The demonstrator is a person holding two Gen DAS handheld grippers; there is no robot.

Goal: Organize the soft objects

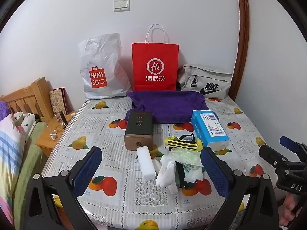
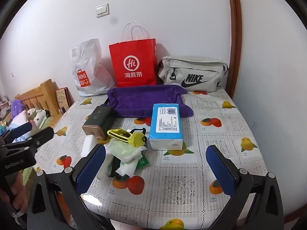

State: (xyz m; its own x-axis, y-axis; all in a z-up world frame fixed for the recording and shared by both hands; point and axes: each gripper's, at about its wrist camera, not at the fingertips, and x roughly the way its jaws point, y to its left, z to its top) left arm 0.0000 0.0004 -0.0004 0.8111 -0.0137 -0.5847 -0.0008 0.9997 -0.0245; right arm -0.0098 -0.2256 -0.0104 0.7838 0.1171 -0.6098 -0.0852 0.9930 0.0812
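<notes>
Left gripper (image 1: 151, 168) is held wide apart above the near edge of the table (image 1: 119, 201), nothing between its blue pads (image 1: 88, 170). Right gripper (image 2: 156, 164) is likewise spread wide and empty.

Soft items are piled near the table's front centre: white gloves (image 1: 167, 174), a pale green mesh pouch (image 1: 184, 155), a yellow-and-black striped strap (image 1: 182, 143), crumpled white plastic (image 1: 193, 175). A white foam block (image 1: 146, 163) is seen just left of the pile, touching the base of a dark box with gold end (image 1: 138, 130). A blue tissue pack (image 1: 210, 128) lies just right of the pile.

A purple cloth (image 1: 167, 105) is spread behind box and tissue pack. Against the wall are lined up: white Miniso bag (image 1: 101, 67), red paper bag (image 1: 155, 65), grey Nike bag (image 1: 205, 80).

Fruit-print cover is noted on the table. Bed (image 1: 11, 143) and wooden nightstand (image 1: 49, 136) are seen left.
</notes>
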